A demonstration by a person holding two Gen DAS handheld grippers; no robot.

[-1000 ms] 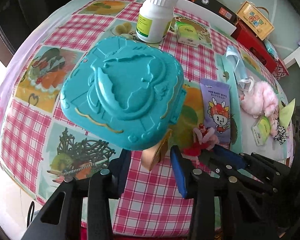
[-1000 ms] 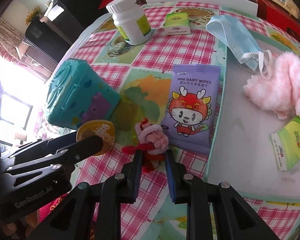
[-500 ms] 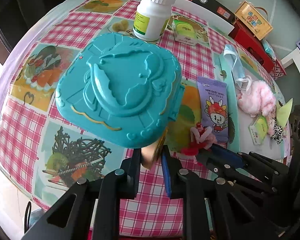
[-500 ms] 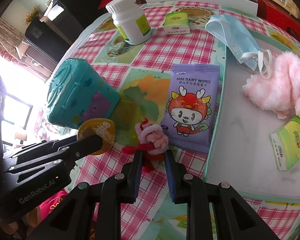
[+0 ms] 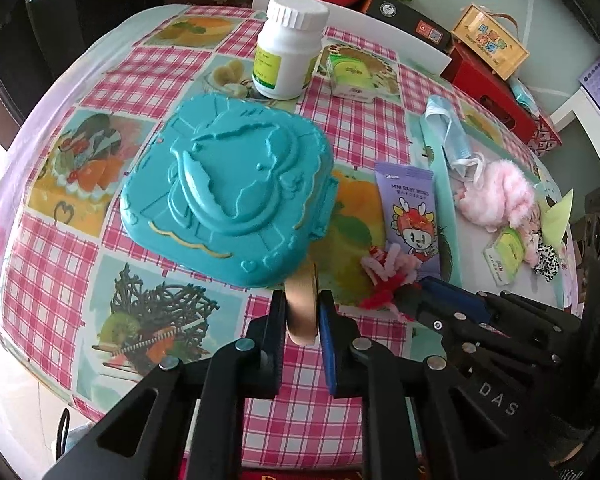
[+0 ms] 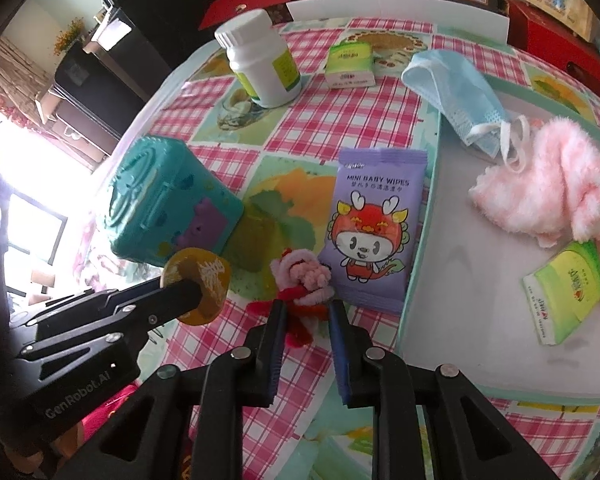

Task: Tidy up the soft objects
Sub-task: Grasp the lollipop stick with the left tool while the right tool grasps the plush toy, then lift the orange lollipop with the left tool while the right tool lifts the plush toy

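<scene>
Table lot, checked pink-and-white cloth with fruit panels. The left gripper is clamping a flat golden disc edge-on between its pads, its jaws having just been closing onto it; the disc is standing just in front of a teal plastic case with a raised relief lid. The right gripper is pinching a red-and-pink pipe-cleaner ornament, which is lying on the cloth between the case and a purple pack of mini baby wipes. The wipes pack is lying flat, its right edge overlapping the rim of a pale green tray. On the tray, a pink fluffy cloth and a green tissue packet are sitting; a blue face mask is draping over the tray's far edge. Farther back on the cloth, a white bottle with a screw cap and a second green tissue packet are standing near each other.
</scene>
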